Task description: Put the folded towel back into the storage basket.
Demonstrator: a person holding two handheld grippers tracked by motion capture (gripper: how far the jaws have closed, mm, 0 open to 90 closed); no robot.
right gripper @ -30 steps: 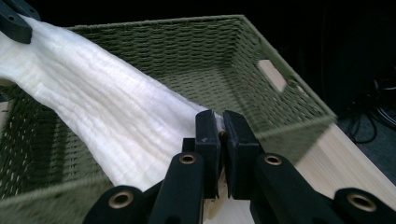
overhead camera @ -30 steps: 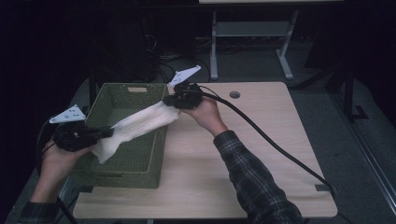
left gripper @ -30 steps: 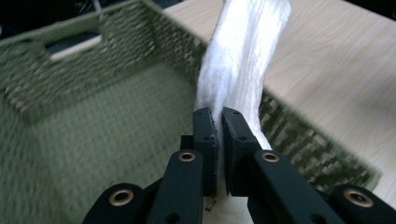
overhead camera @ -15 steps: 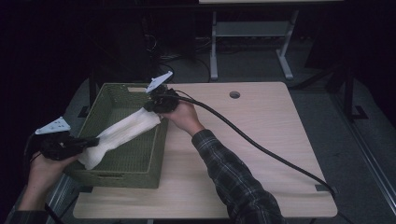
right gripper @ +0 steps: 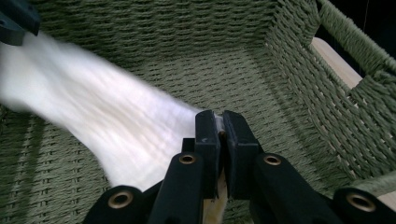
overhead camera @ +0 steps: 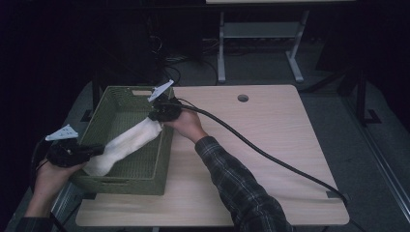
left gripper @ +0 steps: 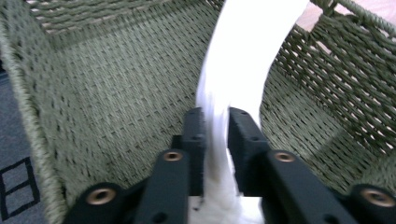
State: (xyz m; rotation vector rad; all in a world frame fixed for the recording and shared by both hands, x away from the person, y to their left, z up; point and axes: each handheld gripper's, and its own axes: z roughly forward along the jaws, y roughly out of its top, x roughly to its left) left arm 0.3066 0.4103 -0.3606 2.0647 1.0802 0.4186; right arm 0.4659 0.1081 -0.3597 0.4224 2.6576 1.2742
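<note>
Left claw (overhead camera: 94, 151), nearest the camera in the high view, pinched one end of a white cloth (overhead camera: 126, 145) at the near left corner of a green woven basket (overhead camera: 145, 180). Its jaws pressed on the cloth (left gripper: 243, 65) over the basket interior (left gripper: 102, 93). Farther off, the right claw (overhead camera: 155, 116) clamped the opposite end, jaws squeezed on the fabric (right gripper: 107, 130), at the basket's right rim. The cloth hung stretched between both claws above the basket floor (right gripper: 233, 79), which appeared bare. Judged from this, lowering was under way; release remained. Beyond lay the tabletop (overhead camera: 270, 145).
</note>
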